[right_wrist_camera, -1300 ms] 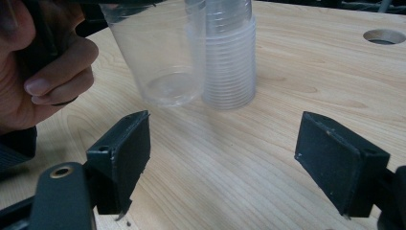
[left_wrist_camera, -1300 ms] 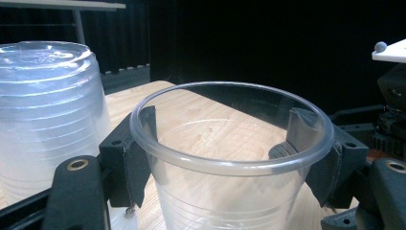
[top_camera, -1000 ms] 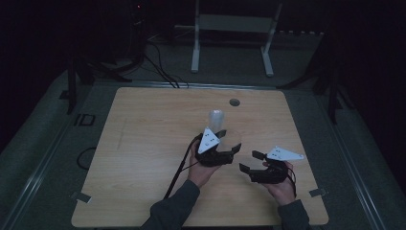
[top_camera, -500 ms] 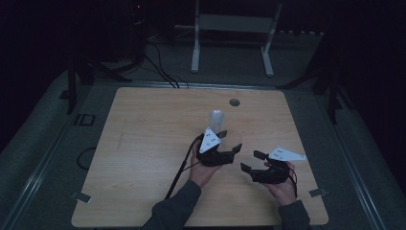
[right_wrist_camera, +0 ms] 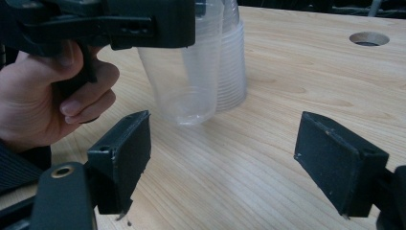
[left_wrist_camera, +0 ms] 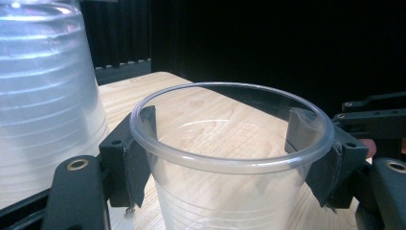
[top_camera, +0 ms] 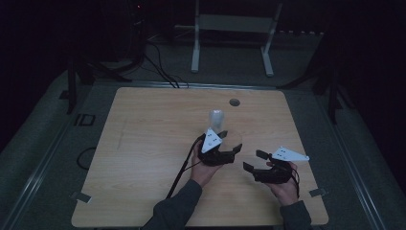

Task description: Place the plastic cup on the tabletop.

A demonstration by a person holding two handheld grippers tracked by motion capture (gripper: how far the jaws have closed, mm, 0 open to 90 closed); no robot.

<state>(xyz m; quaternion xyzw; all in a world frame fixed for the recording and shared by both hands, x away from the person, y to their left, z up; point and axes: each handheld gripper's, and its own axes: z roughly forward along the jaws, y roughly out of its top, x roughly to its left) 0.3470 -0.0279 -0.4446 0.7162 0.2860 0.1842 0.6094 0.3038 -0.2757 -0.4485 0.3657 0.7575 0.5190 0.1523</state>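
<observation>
My left gripper (left_wrist_camera: 230, 143) is shut on a clear plastic cup (left_wrist_camera: 225, 201); its pads (left_wrist_camera: 139, 143) press the wall just under the rim from both sides. The cup stands upright, mouth up. In the right gripper view the cup (right_wrist_camera: 184, 81) hangs from the left gripper (right_wrist_camera: 119, 24) with its base close to the table; I cannot tell whether it touches. Right behind it stands a stack of upside-down clear cups (right_wrist_camera: 232, 72), (top_camera: 216, 119). My right gripper (right_wrist_camera: 222, 143) is open and holds nothing, near the table's front right (top_camera: 253, 160).
The wooden table (top_camera: 143, 143) has a round cable hole (top_camera: 234, 102) near its far edge. A black cable (top_camera: 184, 165) trails from the left gripper toward the front edge. A white metal frame (top_camera: 234, 28) stands on the floor behind the table.
</observation>
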